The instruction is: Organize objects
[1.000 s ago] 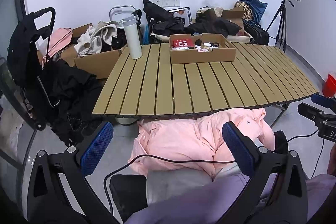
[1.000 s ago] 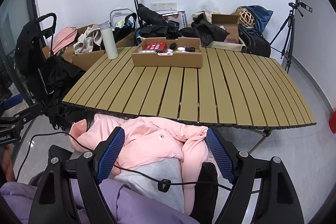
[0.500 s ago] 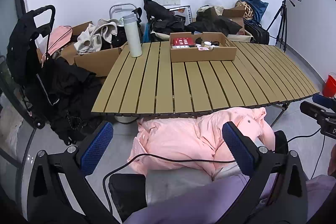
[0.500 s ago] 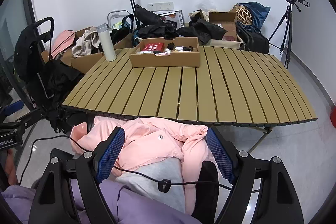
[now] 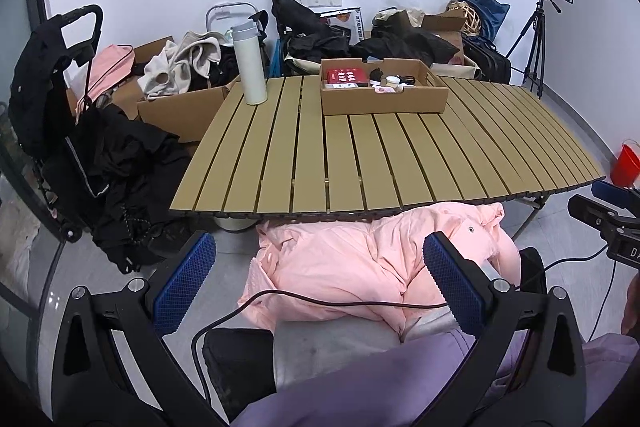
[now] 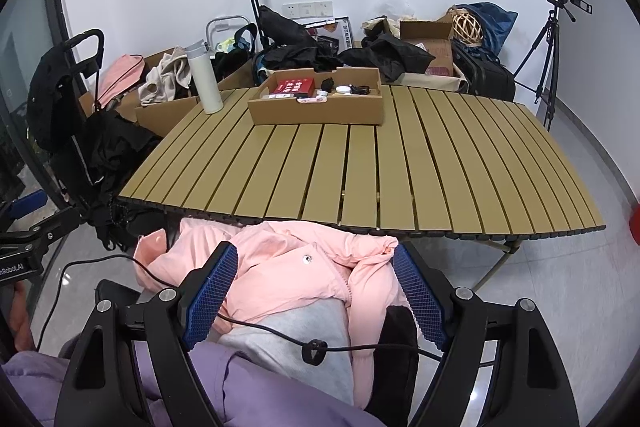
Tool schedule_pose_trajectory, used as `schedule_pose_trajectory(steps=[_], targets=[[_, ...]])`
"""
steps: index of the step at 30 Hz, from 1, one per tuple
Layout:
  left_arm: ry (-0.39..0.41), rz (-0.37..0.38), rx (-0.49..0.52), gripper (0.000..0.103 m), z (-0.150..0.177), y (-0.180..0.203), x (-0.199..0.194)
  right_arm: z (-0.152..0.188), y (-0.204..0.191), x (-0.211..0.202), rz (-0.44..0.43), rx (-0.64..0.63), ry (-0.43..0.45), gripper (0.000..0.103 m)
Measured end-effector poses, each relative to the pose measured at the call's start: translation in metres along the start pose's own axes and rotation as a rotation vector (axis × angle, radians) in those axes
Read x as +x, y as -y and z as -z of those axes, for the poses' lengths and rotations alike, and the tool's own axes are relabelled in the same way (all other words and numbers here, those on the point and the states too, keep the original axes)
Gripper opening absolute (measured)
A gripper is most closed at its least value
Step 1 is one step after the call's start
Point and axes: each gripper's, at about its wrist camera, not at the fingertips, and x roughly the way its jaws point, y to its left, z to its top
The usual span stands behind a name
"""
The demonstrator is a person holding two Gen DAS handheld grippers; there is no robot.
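Low in both frames, over my lap: my left tongs [image 5: 316,285] and my right tongs [image 6: 316,297], each with blue pads spread wide and nothing between them. Behind both, a pink jacket [image 6: 280,263] lies bunched on my knees, its far edge just under the near rim of the tabletop [image 6: 360,167]. A black cable [image 5: 320,301] runs across it.

Centre of frame: slatted tan tabletop, bare across its near and right parts.

Upper centre: one shallow cardboard box [image 6: 316,107], standing on the far slats. Contents: a red packet [image 6: 294,85] at the left end, then a black item, a small round white piece [image 6: 343,89] and a pink-and-white piece at the front wall; the rest is too small to tell.

Upper left: white flask [image 6: 204,77], upright on the tabletop's far left corner, apart from the box.

Right edge: camera tripod [image 6: 548,55] on the floor by the wall.
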Motion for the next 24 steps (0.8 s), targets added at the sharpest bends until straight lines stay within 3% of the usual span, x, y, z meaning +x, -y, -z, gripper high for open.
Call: schedule_pose_trajectory(steps=[12,24], targets=[[0.010,0.002,0.048,0.103,0.002,0.008,-0.004,-0.002,0.007,-0.004,-0.010,0.021,0.009,0.084],[-0.046,0.021,0.006,0.103,0.002,0.002,0.007,0.000,0.004,0.000,-0.027,0.004,-0.011,0.084]])
